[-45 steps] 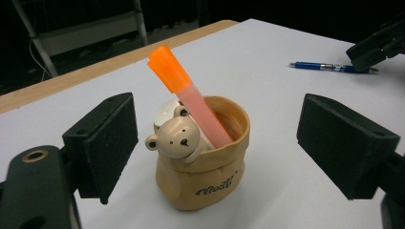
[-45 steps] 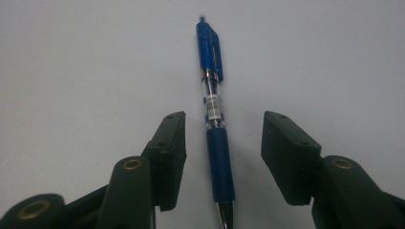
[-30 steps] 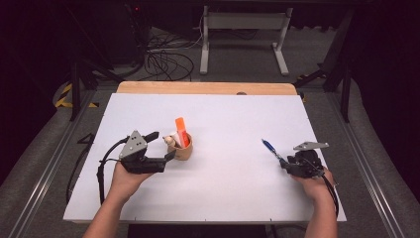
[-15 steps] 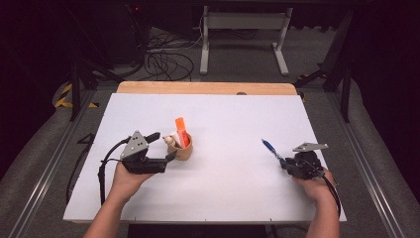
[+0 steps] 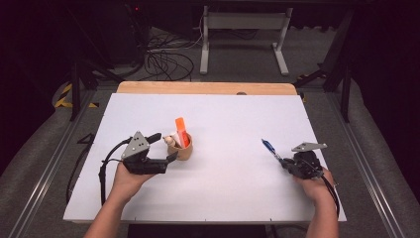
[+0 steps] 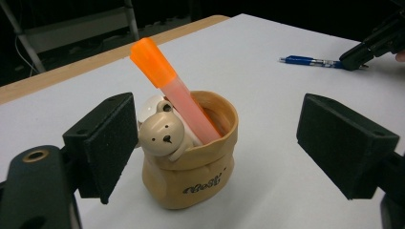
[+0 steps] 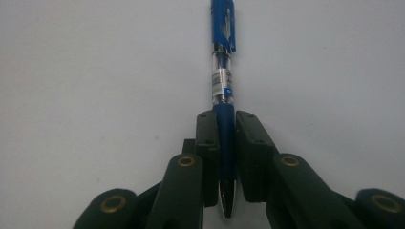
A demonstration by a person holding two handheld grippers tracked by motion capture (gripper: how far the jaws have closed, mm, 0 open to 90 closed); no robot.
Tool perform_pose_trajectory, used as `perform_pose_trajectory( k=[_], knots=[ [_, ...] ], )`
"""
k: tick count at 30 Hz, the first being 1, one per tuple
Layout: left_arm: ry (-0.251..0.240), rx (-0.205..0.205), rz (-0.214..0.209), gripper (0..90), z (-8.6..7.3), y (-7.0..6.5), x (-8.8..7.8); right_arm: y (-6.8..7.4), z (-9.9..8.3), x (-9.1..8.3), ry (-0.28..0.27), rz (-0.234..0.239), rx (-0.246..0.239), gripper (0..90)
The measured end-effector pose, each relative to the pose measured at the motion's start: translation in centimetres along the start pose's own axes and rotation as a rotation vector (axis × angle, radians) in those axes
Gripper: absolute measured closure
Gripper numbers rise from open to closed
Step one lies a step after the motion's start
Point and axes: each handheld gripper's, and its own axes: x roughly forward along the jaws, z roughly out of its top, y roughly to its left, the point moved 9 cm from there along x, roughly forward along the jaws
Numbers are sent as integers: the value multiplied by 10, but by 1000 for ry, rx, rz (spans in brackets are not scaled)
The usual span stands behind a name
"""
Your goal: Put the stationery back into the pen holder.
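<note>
Up close, our right gripper (image 7: pixel 224 157) is clamped on the blue pen (image 7: pixel 223 81), tip bottom-centre. Our left gripper (image 6: pixel 210 143) sits wide open around the bear pen-cup (image 6: pixel 196 167), orange highlighter (image 6: pixel 172 86) inside.

We see the white table (image 5: pixel 218 188) lit bright and even from above, while the floor and stands around it sink into near black. Shadows on it are faint and short. In the left gripper view the pen holder (image 6: pixel 196 157) is sharp, with soft glare on its orange marker (image 6: pixel 172 86); the table's far edge behind it blurs. In the right gripper view the pen (image 7: pixel 223 86) is crisp, the black jaws below it soft and dim, and the corners darken slightly.
</note>
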Motion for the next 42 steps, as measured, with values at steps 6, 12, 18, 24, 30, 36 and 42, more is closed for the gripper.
perform_pose_trajectory(
  k=[6,12,18,24,30,36,42],
  knots=[
    [-9,-1,-2,153,1,0,-1,15,9,6,-11,37,-63,811],
    [-4,9,1,154,1,-1,-1,31,19,6,-26,79,-113,810],
    [-3,12,-11,156,1,-5,1,45,24,3,-39,146,-146,811],
    [2,23,-20,158,0,-9,2,62,33,-1,-51,216,-158,811],
    [0,46,-35,161,0,-16,5,81,43,-8,-70,291,-184,811],
    [7,71,-48,163,-1,-22,8,103,50,-13,-70,365,-215,811],
    [21,99,-66,167,-4,-30,12,121,57,-18,-69,418,-229,811]
  ],
)
